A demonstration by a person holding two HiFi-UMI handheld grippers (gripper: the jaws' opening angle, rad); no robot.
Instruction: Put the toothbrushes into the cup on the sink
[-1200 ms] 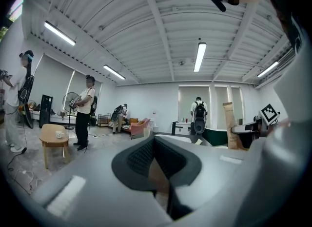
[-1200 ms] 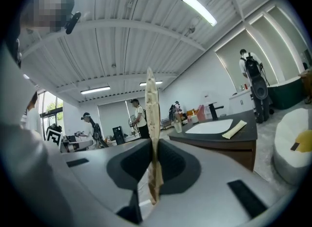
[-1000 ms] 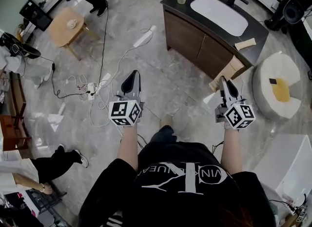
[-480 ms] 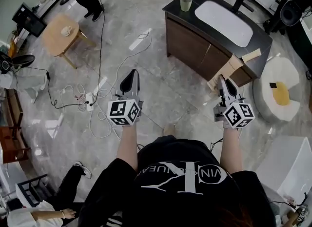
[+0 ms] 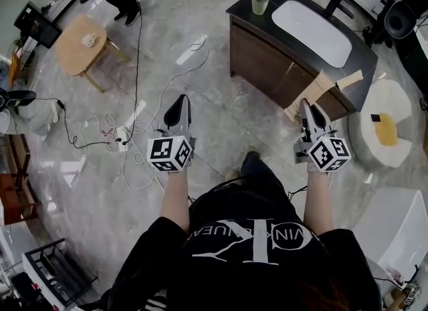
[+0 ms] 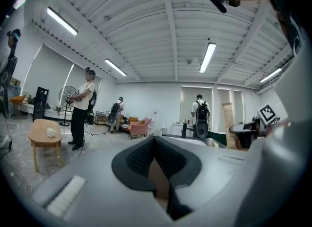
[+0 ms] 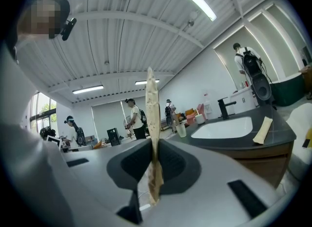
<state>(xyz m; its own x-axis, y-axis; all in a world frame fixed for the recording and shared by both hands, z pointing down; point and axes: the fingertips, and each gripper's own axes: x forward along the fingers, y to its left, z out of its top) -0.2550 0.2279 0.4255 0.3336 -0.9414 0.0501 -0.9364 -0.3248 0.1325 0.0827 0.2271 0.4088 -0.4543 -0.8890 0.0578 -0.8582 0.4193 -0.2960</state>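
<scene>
Your right gripper (image 5: 305, 108) is clamped on a toothbrush (image 7: 152, 113) (paper-wrapped, it seems): light, thin, bendy, best pinched low. Your left gripper (image 5: 179, 102) is closed, apparently empty. The cup (image 5: 259, 3) stands on the sink (image 5: 242, 7) ahead.

The floor (image 5: 221, 116) is shining like polished grey stone and is mirroring the lamps. The cabinet (image 5: 264, 59) is showing dark brown wood with a dull finish. The desk (image 5: 242, 7) on top of it is looking dark and smooth. The basin (image 5: 311, 23) is gleaming white, like glazed ceramic. The cup (image 5: 260, 3) is looking pale green and half-clear, perhaps plastic. The right gripper (image 5: 305, 105) is showing matt grey plastic. Its fingers (image 7: 173, 167) are wearing black ribbed pads. The toothbrush (image 7: 152, 113) between them is sitting in a rough tan wrapper like paper. The person's shirt (image 5: 247, 263) is looking like matt black cloth.
</scene>
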